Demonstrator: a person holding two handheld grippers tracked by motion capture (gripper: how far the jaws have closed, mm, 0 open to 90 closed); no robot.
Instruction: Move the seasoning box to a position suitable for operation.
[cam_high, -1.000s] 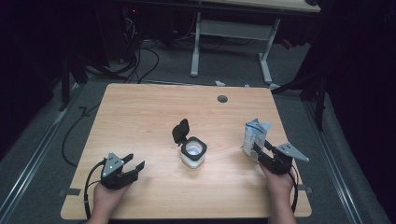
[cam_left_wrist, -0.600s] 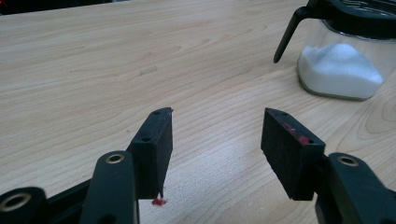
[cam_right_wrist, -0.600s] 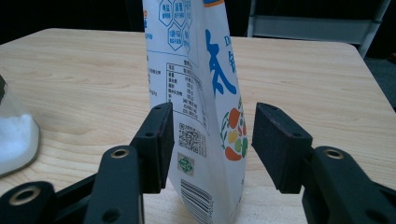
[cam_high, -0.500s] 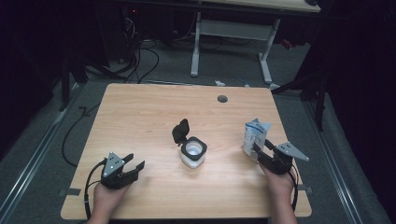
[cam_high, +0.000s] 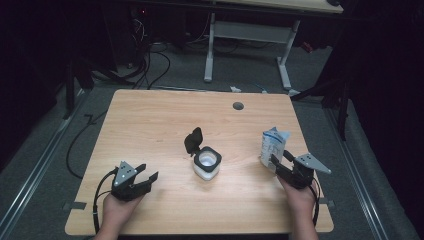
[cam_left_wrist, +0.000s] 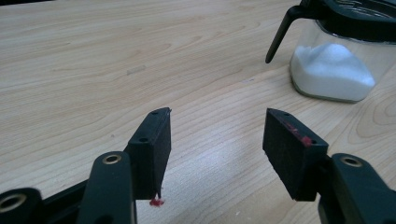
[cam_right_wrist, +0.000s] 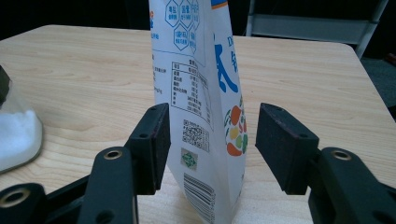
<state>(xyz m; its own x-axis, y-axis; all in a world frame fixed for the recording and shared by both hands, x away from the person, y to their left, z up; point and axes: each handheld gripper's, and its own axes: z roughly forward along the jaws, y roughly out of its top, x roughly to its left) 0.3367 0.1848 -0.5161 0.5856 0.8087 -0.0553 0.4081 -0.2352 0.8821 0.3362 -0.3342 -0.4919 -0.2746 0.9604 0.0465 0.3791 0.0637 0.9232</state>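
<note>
A white and blue printed pouch (cam_high: 273, 144) (cam_right_wrist: 205, 93) stands upright near the table's right edge. My right gripper (cam_high: 281, 161) (cam_right_wrist: 210, 144) is open with the pouch's lower part between its jaws; the left pad is close to the bag and the right pad stands clear of it. A clear jar of white powder (cam_high: 207, 163) (cam_left_wrist: 334, 70) sits at mid-table with its black flip lid (cam_high: 193, 140) raised. My left gripper (cam_high: 146, 171) (cam_left_wrist: 215, 144) is open near the front left, with bare wood between its jaws and the jar ahead to its right.
The wooden table (cam_high: 150, 125) has a round cable hole (cam_high: 238, 106) near its far edge. Beyond it are cables on the floor (cam_high: 150, 60) and the white legs of another desk (cam_high: 245, 40). Dark floor surrounds the table.
</note>
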